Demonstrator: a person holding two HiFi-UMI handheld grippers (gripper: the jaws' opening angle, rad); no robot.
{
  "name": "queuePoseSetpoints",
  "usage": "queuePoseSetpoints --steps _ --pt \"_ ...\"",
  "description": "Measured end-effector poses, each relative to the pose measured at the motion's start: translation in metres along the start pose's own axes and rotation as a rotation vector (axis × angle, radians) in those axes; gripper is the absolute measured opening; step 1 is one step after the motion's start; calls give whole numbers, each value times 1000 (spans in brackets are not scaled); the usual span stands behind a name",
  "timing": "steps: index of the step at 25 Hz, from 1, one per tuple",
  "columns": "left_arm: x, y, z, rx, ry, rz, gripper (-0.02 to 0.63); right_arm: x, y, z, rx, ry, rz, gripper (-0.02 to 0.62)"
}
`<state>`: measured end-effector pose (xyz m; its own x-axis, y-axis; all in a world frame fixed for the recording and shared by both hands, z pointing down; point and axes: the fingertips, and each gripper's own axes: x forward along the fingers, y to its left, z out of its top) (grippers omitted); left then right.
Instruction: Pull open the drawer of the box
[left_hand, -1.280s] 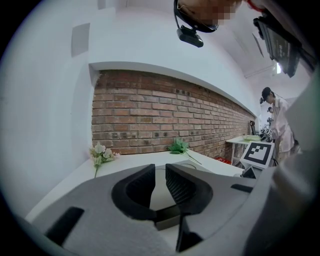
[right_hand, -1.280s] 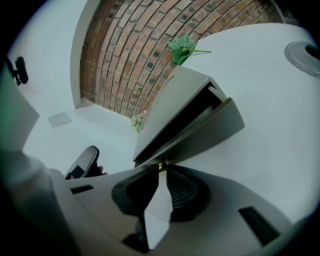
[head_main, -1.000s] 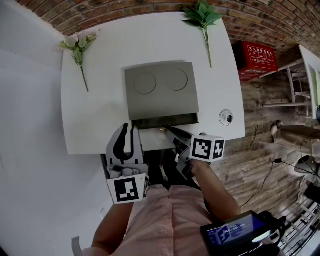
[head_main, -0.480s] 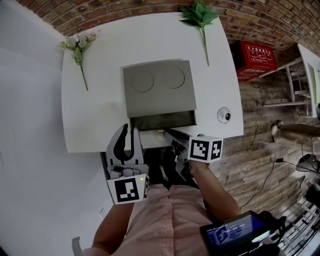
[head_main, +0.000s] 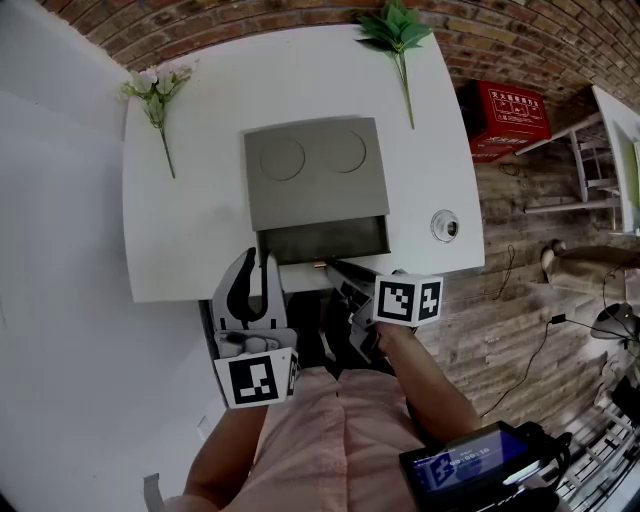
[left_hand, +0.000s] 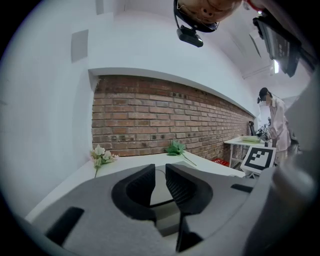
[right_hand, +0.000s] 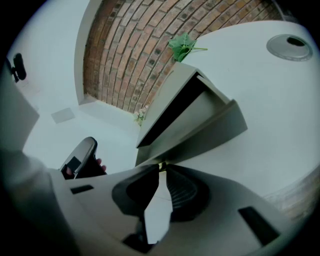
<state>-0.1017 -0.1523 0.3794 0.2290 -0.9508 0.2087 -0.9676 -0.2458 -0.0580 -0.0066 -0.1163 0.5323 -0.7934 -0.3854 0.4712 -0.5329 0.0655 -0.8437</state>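
Pinching the knob (right_hand: 161, 165) of the drawer (head_main: 322, 241), right claw (right_hand: 161, 171); left claw (left_hand: 158, 176) spread, empty; red crate (head_main: 510, 118) print illegible.

Left claw (head_main: 258, 259) hovers level, jaws slightly apart; right claw (head_main: 332, 264) pinches the drawer knob (right_hand: 161, 165).

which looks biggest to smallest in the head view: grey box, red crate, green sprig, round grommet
1. grey box
2. red crate, on the floor, so farther away
3. green sprig, long but thin, near-tie with crate
4. round grommet
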Motion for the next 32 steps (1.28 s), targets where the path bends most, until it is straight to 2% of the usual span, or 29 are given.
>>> queuePoseSetpoints --steps 32 --pt "-28 -19 -2 4 -7 15 67 -18 -1 -29 -12 30 13 51"
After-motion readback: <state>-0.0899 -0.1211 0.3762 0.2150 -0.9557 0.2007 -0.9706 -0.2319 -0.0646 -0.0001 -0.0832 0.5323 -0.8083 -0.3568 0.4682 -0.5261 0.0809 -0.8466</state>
